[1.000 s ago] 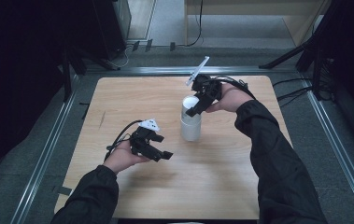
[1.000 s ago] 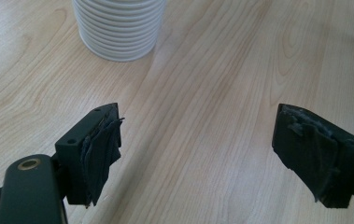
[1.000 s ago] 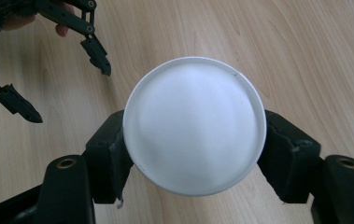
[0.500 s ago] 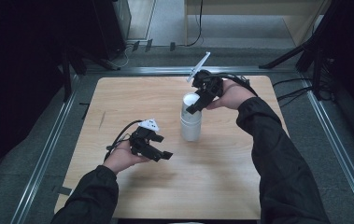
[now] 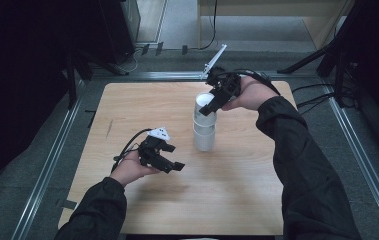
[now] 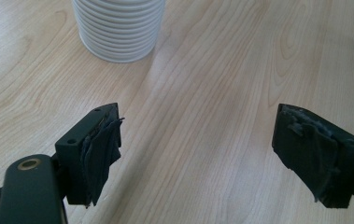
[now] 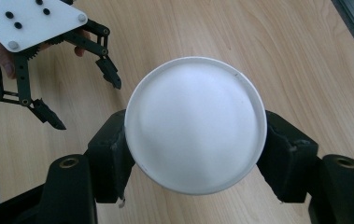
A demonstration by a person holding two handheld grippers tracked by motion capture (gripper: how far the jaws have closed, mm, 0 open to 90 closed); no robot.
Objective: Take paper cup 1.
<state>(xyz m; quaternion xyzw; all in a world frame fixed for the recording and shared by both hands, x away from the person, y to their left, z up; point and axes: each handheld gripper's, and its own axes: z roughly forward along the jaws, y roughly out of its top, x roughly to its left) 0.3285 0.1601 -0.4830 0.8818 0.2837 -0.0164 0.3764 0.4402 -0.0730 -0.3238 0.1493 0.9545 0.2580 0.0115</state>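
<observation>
Right claw (image 7: pixel 195 154) just closed on top white ribbed paper cup (image 7: pixel 195 123), lifting it off stack (image 5: pixel 204 131); separation underway. Left claw (image 6: pixel 212 154) open, empty, idle above wooden table (image 5: pixel 142 105).

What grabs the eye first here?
The white cup stack standing mid-table, right of centre, with the right tool clamped on its top cup, whose jaws have just been closing on it. Nearer the person, the left tool hovers open over bare wood, holding nothing.
</observation>
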